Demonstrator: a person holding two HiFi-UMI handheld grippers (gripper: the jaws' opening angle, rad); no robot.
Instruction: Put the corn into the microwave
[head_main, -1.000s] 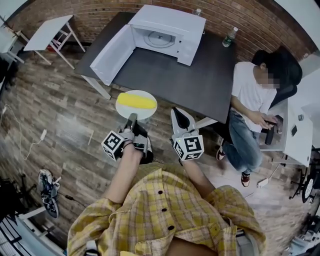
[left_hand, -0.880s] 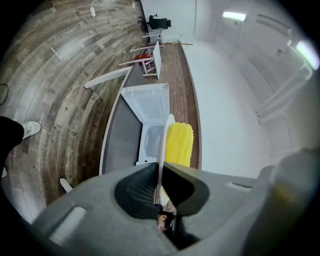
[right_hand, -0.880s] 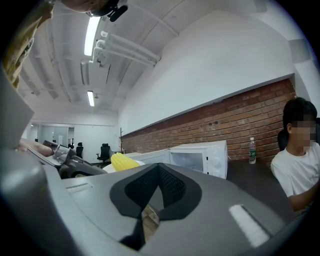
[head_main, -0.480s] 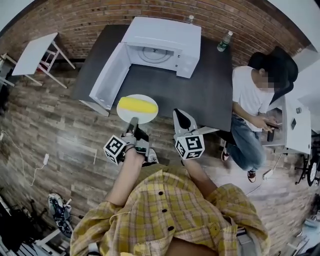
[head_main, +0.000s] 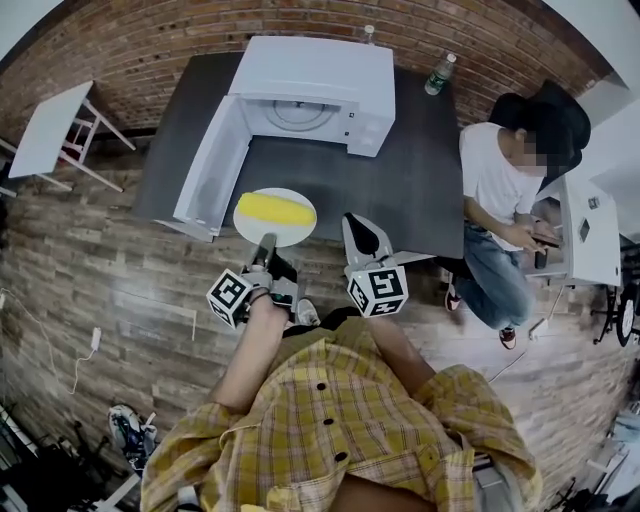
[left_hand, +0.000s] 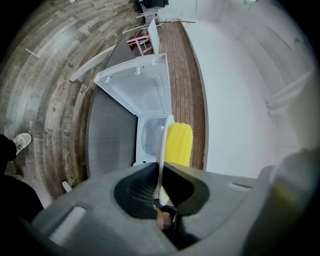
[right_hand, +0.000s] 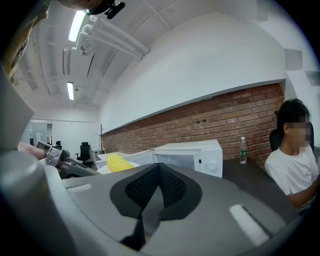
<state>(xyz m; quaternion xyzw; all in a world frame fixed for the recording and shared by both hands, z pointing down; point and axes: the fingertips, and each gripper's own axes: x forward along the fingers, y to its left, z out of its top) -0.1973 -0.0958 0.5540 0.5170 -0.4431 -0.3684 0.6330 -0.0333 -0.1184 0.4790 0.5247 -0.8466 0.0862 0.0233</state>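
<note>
At the near edge of the table (head_main: 400, 190), before the open microwave (head_main: 315, 75): corn (head_main: 272, 207) lying loose on a white plate (head_main: 272, 234), left gripper (head_main: 264, 243) clamped on the plate's near rim, right gripper (head_main: 362, 232) shut and empty. Likely light, round, prone to rolling; plate stiff, slick, breakable. Best held level by the rim.

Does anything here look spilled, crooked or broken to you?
Nothing stands out. The corn lies whole on the white plate, which the left claw pinches by its near rim. The microwave sits on the dark table with its door swung wide open. The right claw is shut and empty.
</note>
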